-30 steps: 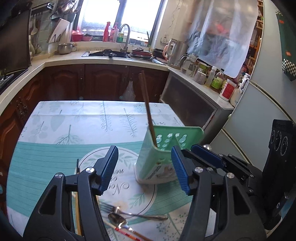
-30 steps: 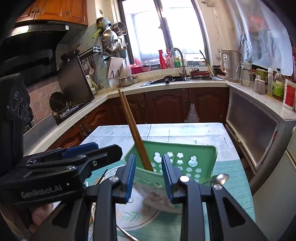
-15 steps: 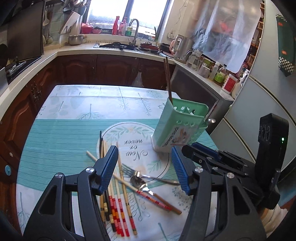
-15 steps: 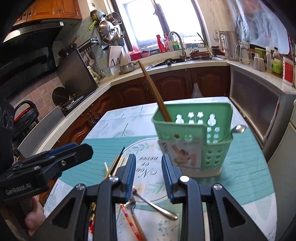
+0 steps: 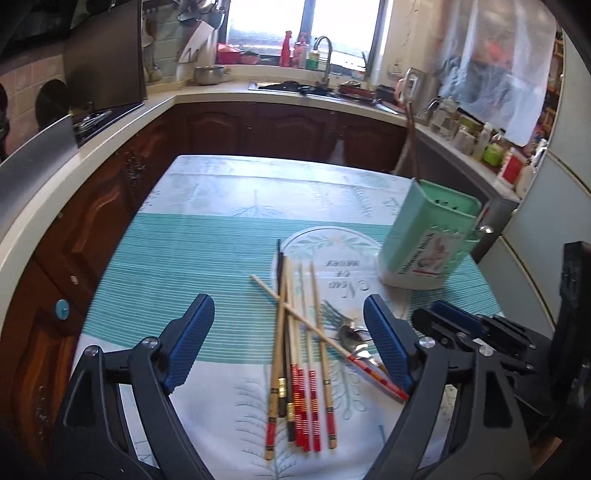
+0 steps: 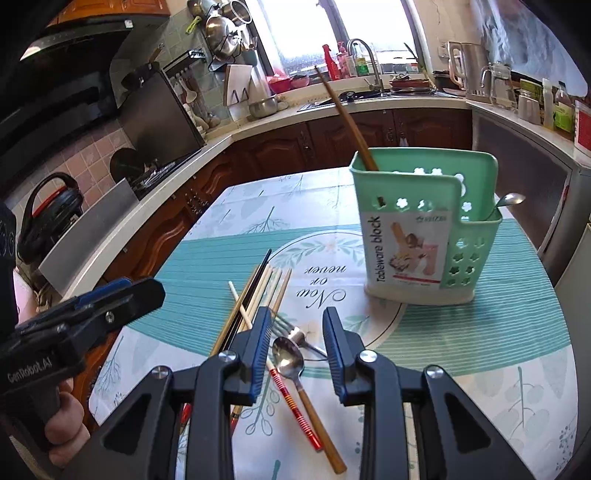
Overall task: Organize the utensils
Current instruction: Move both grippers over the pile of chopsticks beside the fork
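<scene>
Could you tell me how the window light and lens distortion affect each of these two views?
Left wrist view: the window is blown out white and the counter edges bow strongly. Right wrist view: the window is equally overexposed, yet the green holder label stays legible and sunlight glints off the spoon.

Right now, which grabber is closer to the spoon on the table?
Right. The right gripper hovers with the spoon showing between its fingers. The left gripper, its jaws opening, hovers over the chopsticks, with the spoon off by its right finger.
</scene>
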